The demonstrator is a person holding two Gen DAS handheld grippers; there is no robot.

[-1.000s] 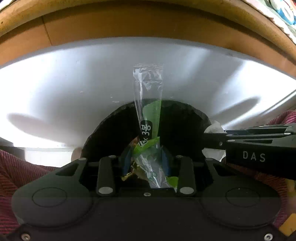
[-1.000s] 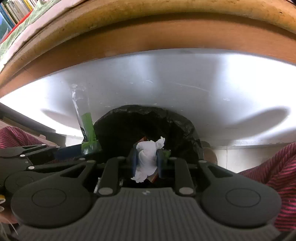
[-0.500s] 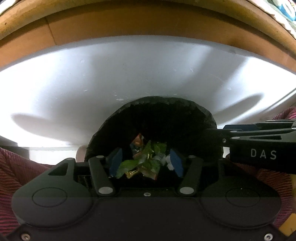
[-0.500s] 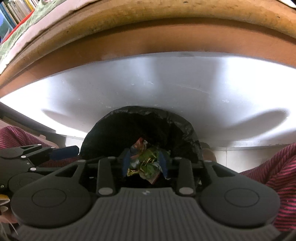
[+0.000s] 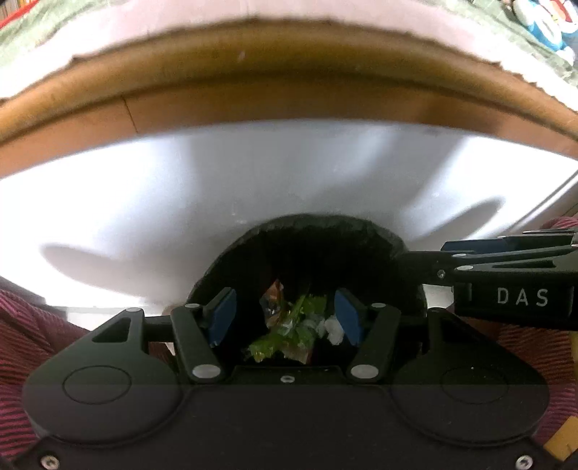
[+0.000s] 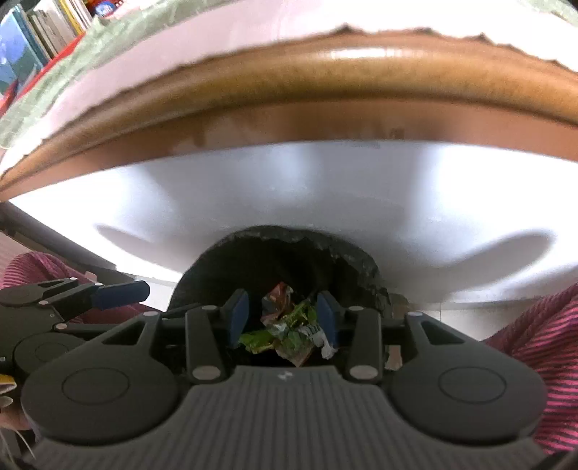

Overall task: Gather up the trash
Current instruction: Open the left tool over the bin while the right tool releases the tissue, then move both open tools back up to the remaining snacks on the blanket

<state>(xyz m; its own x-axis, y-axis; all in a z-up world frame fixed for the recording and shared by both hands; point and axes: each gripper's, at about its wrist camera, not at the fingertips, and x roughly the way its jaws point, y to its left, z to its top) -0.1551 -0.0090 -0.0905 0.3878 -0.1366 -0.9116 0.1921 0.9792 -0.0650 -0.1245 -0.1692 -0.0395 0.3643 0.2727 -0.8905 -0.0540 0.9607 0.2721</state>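
Note:
A bin lined with a black bag (image 5: 325,231) (image 6: 289,235) stands below me, under a table edge. Inside lie green and foil wrappers (image 5: 285,332) (image 6: 285,329) and a white tissue scrap (image 5: 334,327) (image 6: 327,349). My left gripper (image 5: 285,318) hangs open over the bin mouth, nothing between its blue pads (image 5: 222,314). My right gripper (image 6: 283,318) is also open above the bin, empty. In the left wrist view the right gripper (image 5: 505,267) reaches in from the right; in the right wrist view the left gripper (image 6: 119,293) comes in from the left.
A white panel (image 5: 253,180) (image 6: 325,188) rises behind the bin, topped by the brown wooden table edge (image 5: 289,83) (image 6: 325,79). A pink cloth covers the tabletop (image 6: 216,32). Books (image 6: 43,32) stand far left. Red striped fabric (image 5: 21,325) (image 6: 542,325) flanks the bin.
The left gripper let go of the clear and green wrapper and the right one let go of the white tissue; both dropped into the bin. Both grippers opened and rose, showing more table edge.

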